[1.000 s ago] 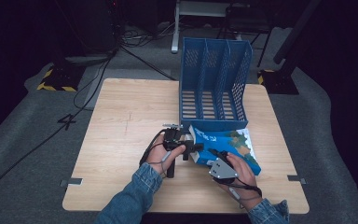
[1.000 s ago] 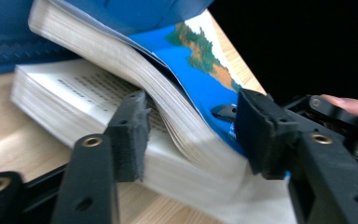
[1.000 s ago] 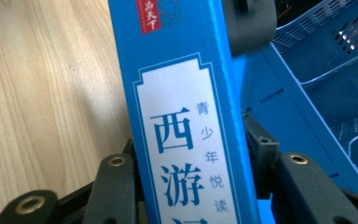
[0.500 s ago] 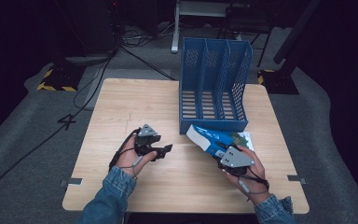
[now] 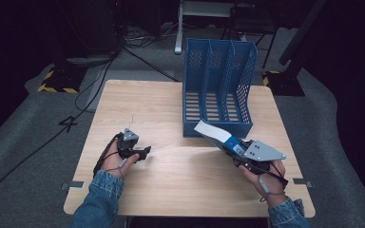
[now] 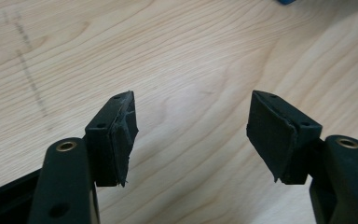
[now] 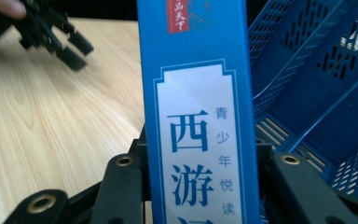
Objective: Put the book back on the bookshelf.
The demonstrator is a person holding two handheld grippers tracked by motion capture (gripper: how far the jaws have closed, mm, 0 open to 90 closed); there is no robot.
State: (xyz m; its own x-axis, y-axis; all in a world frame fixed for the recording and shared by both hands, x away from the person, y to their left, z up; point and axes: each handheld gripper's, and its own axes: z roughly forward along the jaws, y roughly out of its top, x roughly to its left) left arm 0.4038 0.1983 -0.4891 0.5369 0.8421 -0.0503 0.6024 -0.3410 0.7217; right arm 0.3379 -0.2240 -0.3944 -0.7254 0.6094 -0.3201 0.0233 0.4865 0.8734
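Note:
A blue book with a white label on its spine hangs tilted above the table, its far end up toward the blue file rack. My right gripper is shut on the book's near end, with a jaw on either side of the spine in the right gripper view. My left gripper lies low over the wood at the table's left, well apart from the book. Its jaws have just been opening and stand wide, with nothing between its fingertips.
The three-slot file rack stands upright at the back right of the wooden table, its open side facing the book. Bare wood lies between the two hands. Cables run over the grey floor on the left.
My left gripper has drawn away from the book to the left and opened. My right gripper has lifted the book off the table and tipped it toward the rack.

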